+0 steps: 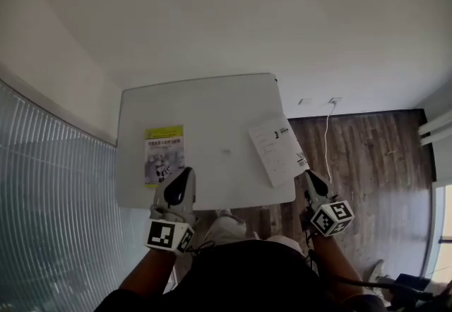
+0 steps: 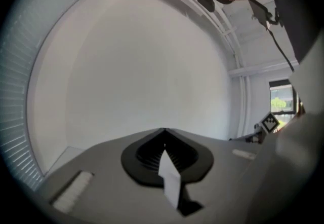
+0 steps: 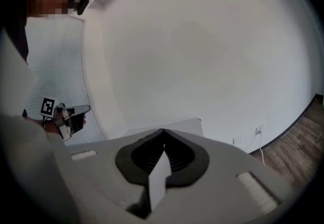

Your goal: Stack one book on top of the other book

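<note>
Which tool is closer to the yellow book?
Left. The left tool sits at the near corner of the yellow book; the right tool is across the table, by the white book.

Plain office-like room: white table [image 1: 212,113], wood floor [image 1: 367,162], wall socket [image 1: 335,100].

White table [image 1: 212,109] dead ahead, yellow-topped book [image 1: 164,152] flat on its left side, white book [image 1: 277,150] angled over the right edge, left gripper [image 1: 186,172] by the yellow-topped book's near corner, right gripper [image 1: 310,176] just below the white book.

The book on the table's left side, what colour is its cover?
The book is yellow on top, grey and white below; the head view shows it best.
</note>
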The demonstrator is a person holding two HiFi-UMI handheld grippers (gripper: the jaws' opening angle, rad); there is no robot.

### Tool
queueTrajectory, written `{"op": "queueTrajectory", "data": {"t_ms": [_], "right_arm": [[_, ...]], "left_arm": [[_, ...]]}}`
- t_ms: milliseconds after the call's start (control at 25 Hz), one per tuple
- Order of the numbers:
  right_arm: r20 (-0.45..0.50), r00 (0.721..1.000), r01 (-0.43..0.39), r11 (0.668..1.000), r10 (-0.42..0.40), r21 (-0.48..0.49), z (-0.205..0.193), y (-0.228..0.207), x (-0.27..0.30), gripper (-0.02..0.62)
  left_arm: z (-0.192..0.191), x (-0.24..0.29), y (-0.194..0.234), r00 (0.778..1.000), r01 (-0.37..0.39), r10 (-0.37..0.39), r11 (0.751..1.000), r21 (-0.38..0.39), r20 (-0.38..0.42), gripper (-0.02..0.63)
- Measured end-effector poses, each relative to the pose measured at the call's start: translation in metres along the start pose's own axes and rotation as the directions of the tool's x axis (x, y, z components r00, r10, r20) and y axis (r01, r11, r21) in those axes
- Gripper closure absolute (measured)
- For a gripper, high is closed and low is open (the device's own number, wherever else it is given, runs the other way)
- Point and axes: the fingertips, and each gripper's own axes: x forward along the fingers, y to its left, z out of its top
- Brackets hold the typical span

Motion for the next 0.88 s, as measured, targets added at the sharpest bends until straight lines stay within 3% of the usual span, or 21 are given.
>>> {"op": "queueTrajectory", "data": {"t_ms": [240,520,640,880], "right_arm": [[0.03,0.995,0.093,0.996,-0.093,0.016,0.01,-0.003,0.027,0.592],[-0.005,0.986,0.168,0.984,-0.168,0.067,0.0,-0.036,0.024,0.592],[-0.042,0.99,0.14,0.988,-0.138,0.057,-0.005,-0.05,0.038,0.588],[-0.109,0.993,0.052,0.996,-0.044,0.077,-0.016,-0.073,0.059,0.513]], "left_arm": [[-0.018,0.069,0.011,0.982,0.175,-0.176,0.984,-0.031,-0.064,0.601],[-0.027,0.13,-0.015,0.944,0.3,-0.311,0.948,-0.102,-0.113,0.6],[-0.034,0.145,-0.035,0.931,0.33,-0.34,0.939,-0.091,-0.13,0.6],[-0.058,0.157,-0.07,0.932,0.3,-0.318,0.946,-0.121,-0.172,0.6]]}}
